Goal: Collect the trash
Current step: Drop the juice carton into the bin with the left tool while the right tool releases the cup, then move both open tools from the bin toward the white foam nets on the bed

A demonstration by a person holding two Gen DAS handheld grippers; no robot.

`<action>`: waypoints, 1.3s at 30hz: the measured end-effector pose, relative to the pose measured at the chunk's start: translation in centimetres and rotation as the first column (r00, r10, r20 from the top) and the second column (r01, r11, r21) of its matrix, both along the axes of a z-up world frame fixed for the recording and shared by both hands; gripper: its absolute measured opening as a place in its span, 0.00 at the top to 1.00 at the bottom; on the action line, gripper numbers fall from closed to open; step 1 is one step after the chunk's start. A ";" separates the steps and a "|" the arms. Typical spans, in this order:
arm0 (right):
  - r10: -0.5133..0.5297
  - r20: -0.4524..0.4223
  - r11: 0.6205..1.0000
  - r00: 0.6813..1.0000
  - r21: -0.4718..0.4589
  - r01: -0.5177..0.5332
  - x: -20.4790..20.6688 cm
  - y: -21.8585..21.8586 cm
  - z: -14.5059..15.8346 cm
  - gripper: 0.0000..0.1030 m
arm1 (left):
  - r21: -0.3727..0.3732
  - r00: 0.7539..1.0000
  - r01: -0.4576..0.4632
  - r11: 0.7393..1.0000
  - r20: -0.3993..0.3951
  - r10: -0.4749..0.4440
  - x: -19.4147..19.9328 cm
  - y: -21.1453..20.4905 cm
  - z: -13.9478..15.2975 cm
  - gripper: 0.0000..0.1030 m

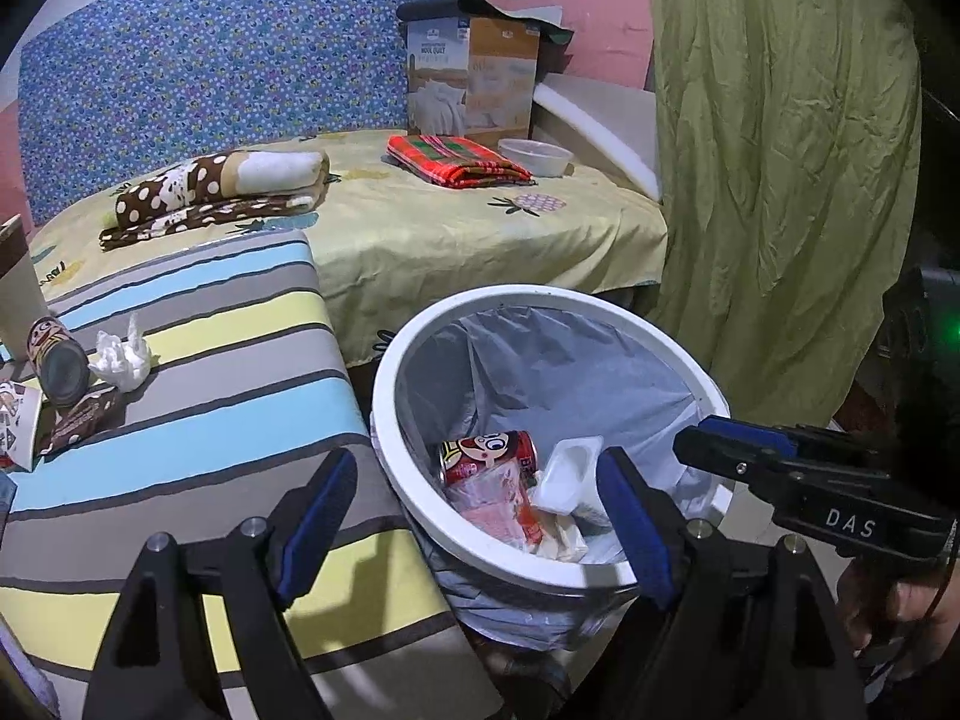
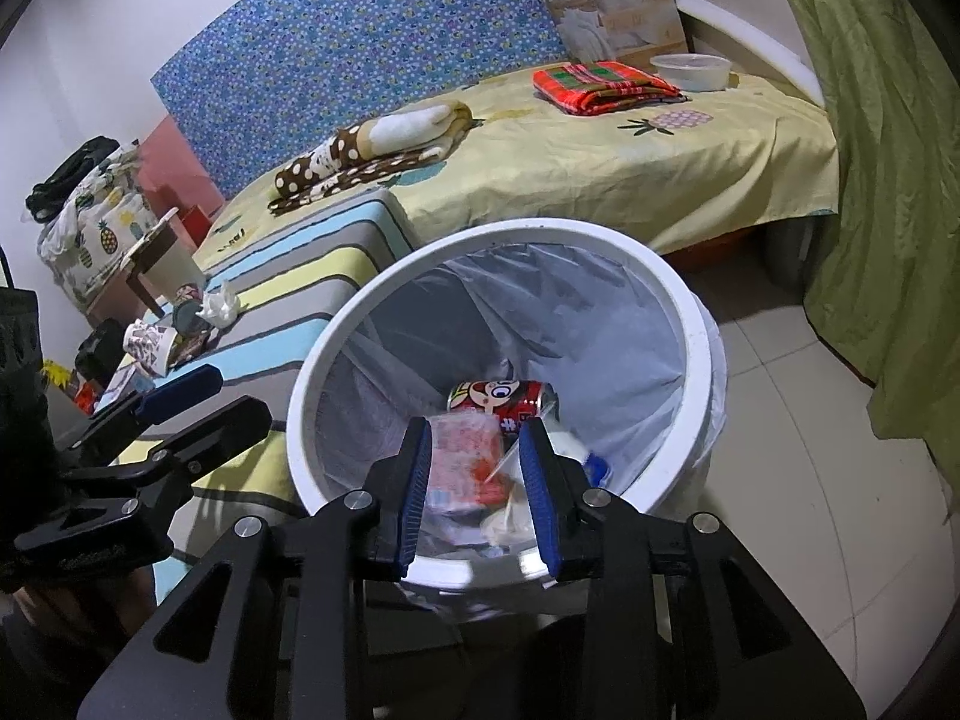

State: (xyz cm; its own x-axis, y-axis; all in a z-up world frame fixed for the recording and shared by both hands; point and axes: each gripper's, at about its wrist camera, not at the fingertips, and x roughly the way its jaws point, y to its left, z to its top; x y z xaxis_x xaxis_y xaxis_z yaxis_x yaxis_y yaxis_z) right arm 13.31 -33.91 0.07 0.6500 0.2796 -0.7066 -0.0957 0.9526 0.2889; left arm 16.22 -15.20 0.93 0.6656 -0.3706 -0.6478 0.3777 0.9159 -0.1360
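With a red can (image 2: 503,399) and wrappers in the bin (image 2: 699,354), both the right gripper (image 2: 477,480) and the left gripper (image 1: 474,516) gape empty, while a can (image 1: 57,369), tissue (image 1: 123,354) and cup (image 1: 18,426) wait at left of frame.

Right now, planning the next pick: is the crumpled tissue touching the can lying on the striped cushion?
Touching: left wrist view shows the tissue pressed against the can.

Home bedrm: bed (image 1: 420,222) w/ folded blankets (image 1: 222,192), curtain (image 1: 780,150).
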 end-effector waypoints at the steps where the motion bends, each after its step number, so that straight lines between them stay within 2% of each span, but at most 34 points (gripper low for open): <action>1: 0.002 0.003 1.000 1.000 0.000 -0.002 -0.1 0.0 0.1 0.68 | -0.003 1.000 -0.004 1.000 0.002 0.004 -0.1 0.2 0.1 0.19; 19: 0.117 0.109 0.993 0.987 -0.029 -0.114 -2.0 3.7 2.6 0.68 | -0.068 0.994 -0.108 0.992 0.012 0.109 -3.4 5.0 1.4 0.19; 31: 0.222 0.136 0.975 0.965 -0.060 -0.216 -2.9 7.0 3.4 0.68 | -0.078 0.983 -0.181 0.980 0.007 0.182 -5.4 8.6 1.5 0.21; 39: 0.286 0.132 0.958 0.949 -0.077 -0.278 -3.1 9.3 3.4 0.68 | -0.083 0.965 -0.260 0.962 0.001 0.261 -6.5 11.8 1.2 0.23</action>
